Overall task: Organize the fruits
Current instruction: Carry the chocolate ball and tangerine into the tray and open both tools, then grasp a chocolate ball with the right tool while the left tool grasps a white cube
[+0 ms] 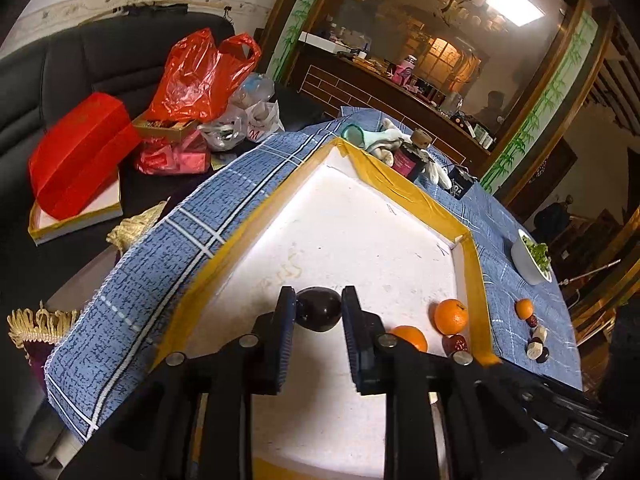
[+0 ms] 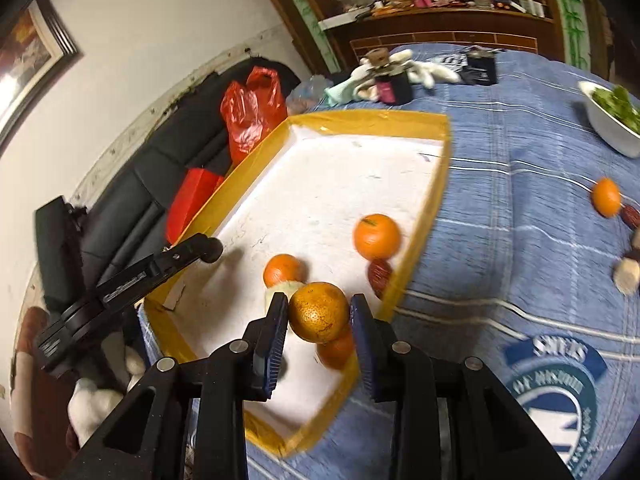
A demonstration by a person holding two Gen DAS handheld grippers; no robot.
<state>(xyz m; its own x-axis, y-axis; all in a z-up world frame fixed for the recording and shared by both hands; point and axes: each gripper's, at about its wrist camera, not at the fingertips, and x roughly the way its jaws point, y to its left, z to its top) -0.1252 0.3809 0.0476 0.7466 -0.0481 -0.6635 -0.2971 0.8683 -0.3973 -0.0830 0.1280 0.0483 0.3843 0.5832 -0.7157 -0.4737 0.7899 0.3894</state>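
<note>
Presently catalogued, fruit first.

1. Left tool (image 1: 318, 294): its two pads are closing in on a dark round fruit (image 1: 318, 311), one on each flank and both appearing to touch the skin. The fruit is sitting right at the fingertips, over the floor of the white tray (image 1: 404, 184). Whether it is resting on that floor I cannot tell.

2. Right tool (image 2: 319, 300): it is gripping a mottled orange (image 2: 319, 312), with the pads pressing on its left and right sides. The fruit is hanging between the fingertips above the near right corner of the tray, just inside the yellow-taped rim.

3. Tray contents, right wrist view: a bright orange (image 2: 377, 237) is lying close to the right wall, and a red date (image 2: 380, 272) is touching it from the near side. A second orange (image 2: 283, 270) is lying nearer the middle. A third orange (image 2: 336, 350) is lying directly beneath the held one.

4. Worktop (image 2: 520, 240): a blue checked cloth is covering it and the tray is standing on the cloth. Outside the tray, well to the right, a small orange (image 2: 607, 197) is waiting beside more dates, and a white bowl (image 2: 608, 128) is holding greens.
</note>
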